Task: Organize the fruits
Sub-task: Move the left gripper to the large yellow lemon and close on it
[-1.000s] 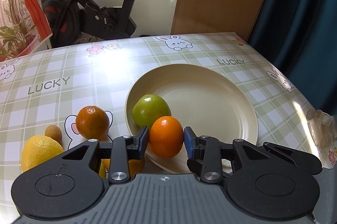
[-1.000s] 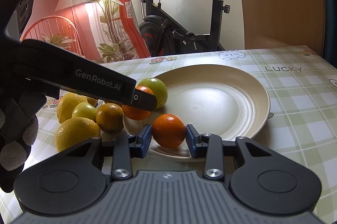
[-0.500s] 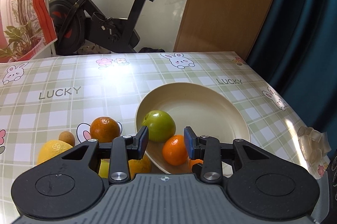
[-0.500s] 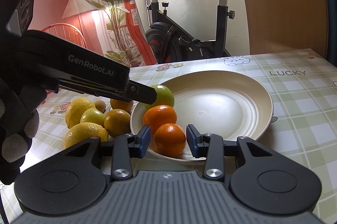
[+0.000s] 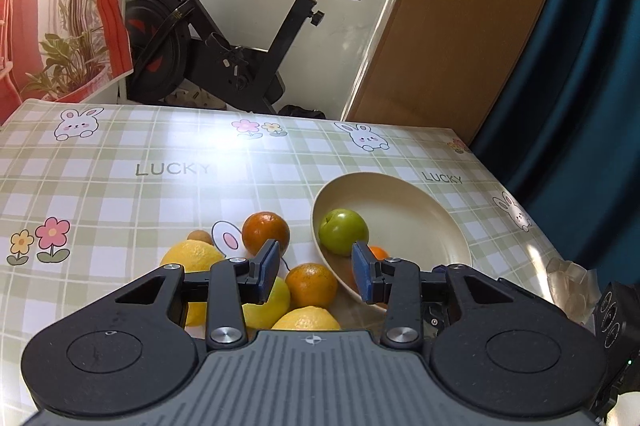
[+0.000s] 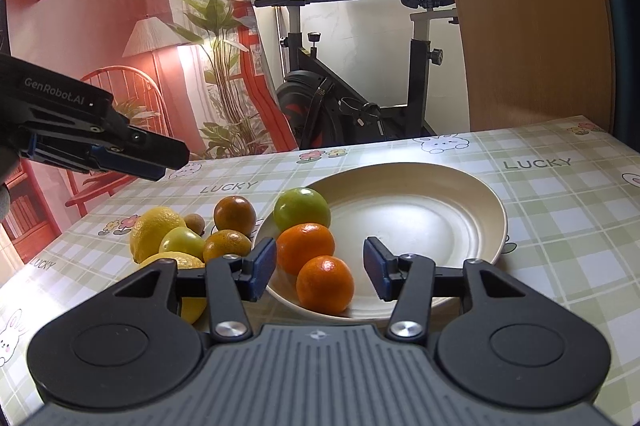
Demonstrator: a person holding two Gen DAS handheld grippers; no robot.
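Fruit is gathering on the plate (image 6: 472,209) now: a green apple (image 6: 302,207) at the left rim, an orange (image 6: 306,246) just in front of it, and a second orange (image 6: 325,284) nearest the front edge. The right gripper (image 6: 320,268) is hanging over that last orange with its jaws parted; they have just been opening, the pads are standing clear on both sides, and the orange is resting on the plate, let go. The left gripper (image 5: 314,270) is hovering above the pile on the table (image 5: 120,193), jaws also loose and gripping nothing, having eased open a touch. So three pieces are looking done. Waiting off the plate, to its left, are two dark oranges (image 6: 235,214), two or three lemons (image 6: 152,232), a yellow-green fruit (image 6: 182,242) and a small brown one (image 6: 195,222), all bunched together and touching. By my reckoning less than half the job is finished, and the left gripper is looking best placed to be picking from that pile next, while most of the plate is lying bare on its right side.
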